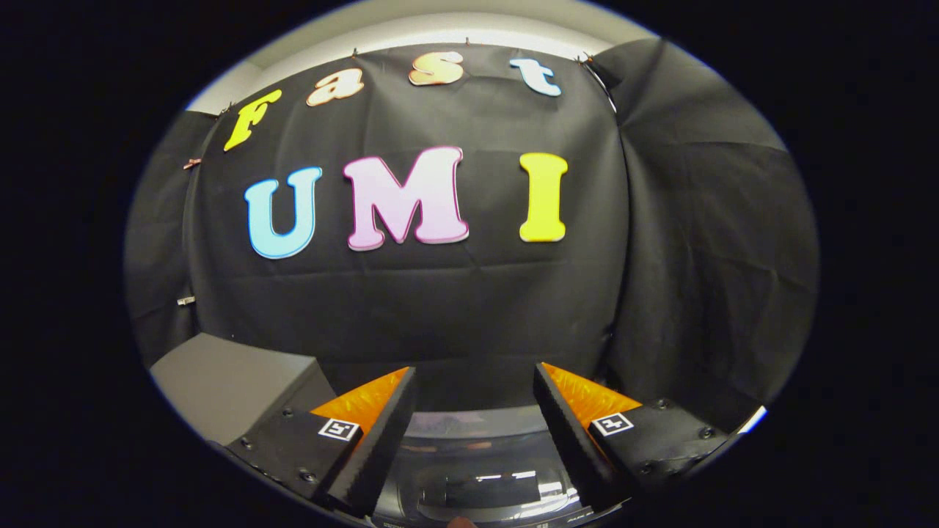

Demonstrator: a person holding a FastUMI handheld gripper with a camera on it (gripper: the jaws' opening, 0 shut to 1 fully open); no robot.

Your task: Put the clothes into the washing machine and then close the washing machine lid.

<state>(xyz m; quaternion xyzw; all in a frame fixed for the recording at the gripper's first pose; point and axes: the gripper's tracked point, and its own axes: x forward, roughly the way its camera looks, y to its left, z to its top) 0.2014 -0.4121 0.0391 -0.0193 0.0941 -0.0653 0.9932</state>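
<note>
Two gripper (475, 411) fingers are held apart, gripping nothing, above a washing machine (477, 469) whose glossy lid looks closed. Clothes inside or elsewhere cannot be judged.

Black cloth wall (469, 308) hanging across the back, creased side cloth panel (704, 257) at right, grey box (235, 381) low at left against the cloth, pale ceiling strip (440, 29) above

Black cloth (469, 308) hangs creased as the booth's back wall, with another black panel (704, 242) angled at the right. Above it runs a pale wall strip (469, 33). A grey box (227, 381) stands low at the left.
</note>
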